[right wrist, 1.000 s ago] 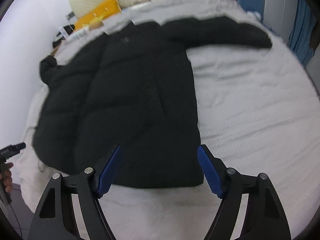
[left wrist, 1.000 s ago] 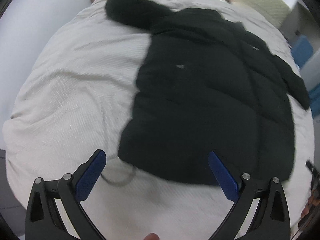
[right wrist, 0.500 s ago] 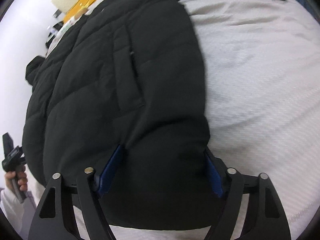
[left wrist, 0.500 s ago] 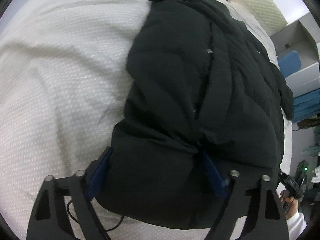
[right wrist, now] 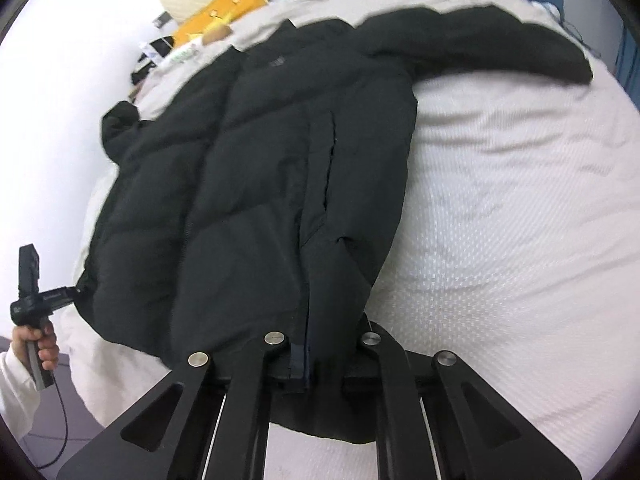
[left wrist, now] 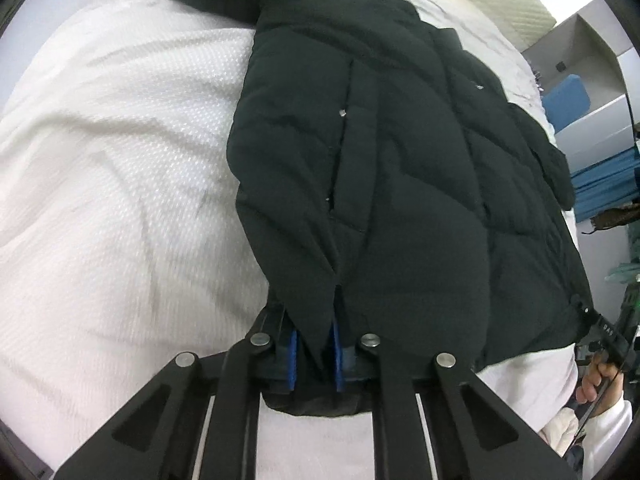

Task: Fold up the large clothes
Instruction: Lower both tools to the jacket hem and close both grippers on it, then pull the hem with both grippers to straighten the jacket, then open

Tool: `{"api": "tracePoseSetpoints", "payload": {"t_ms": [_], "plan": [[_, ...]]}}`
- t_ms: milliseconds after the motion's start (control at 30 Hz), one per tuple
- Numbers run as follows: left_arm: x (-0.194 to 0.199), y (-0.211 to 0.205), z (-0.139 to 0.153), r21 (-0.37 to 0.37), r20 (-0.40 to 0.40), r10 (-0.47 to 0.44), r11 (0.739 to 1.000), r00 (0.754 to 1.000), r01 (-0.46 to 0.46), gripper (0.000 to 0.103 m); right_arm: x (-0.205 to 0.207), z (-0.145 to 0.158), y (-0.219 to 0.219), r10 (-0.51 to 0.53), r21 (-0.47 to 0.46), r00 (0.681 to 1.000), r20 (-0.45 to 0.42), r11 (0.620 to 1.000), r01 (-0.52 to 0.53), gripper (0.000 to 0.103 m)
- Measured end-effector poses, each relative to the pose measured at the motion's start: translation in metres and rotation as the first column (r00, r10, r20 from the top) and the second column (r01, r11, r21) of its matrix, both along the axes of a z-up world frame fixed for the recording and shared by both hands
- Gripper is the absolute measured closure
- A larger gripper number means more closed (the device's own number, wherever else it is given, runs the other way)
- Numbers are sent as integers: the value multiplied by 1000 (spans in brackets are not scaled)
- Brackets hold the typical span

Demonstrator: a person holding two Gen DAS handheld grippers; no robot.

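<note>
Left tongs (left wrist: 314,354), right tongs (right wrist: 306,364): both clamped on black jacket (left wrist: 400,160) hem, bed (left wrist: 120,160) beneath. We judge slippery padding may slide free when lifted.

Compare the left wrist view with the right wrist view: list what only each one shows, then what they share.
Only the left wrist view shows the left gripper shut on the black puffer jacket at its hem, plus blue furniture at the far right.

Only the right wrist view shows the right gripper shut on the hem's other corner, and a yellow pillow by the headboard.

Both show the jacket spread on the white bedspread, sleeves out to the sides.
</note>
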State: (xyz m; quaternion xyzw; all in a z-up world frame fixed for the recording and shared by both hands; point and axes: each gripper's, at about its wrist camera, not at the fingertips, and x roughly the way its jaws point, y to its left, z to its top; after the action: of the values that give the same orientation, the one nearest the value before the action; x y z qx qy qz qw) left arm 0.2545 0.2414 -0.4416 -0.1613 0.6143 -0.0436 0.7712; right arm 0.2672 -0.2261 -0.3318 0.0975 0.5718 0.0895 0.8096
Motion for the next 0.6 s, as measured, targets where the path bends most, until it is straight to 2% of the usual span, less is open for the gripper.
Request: {"api": "tracePoseSetpoints", "payload": {"t_ms": [200, 300, 600], "plan": [[-30, -1, 41, -3, 6, 6, 1000, 1000, -6, 94, -32, 36, 18, 65, -31, 998, -4, 997, -65, 97], [-44, 5, 55, -2, -4, 1, 1000, 1000, -1, 94, -59, 47, 18, 60, -42, 998, -28, 997, -61, 97], [-104, 12, 77, 21, -68, -14, 1000, 998, 15, 94, -136, 55, 16, 44, -70, 992, -114, 996, -53, 97]]}}
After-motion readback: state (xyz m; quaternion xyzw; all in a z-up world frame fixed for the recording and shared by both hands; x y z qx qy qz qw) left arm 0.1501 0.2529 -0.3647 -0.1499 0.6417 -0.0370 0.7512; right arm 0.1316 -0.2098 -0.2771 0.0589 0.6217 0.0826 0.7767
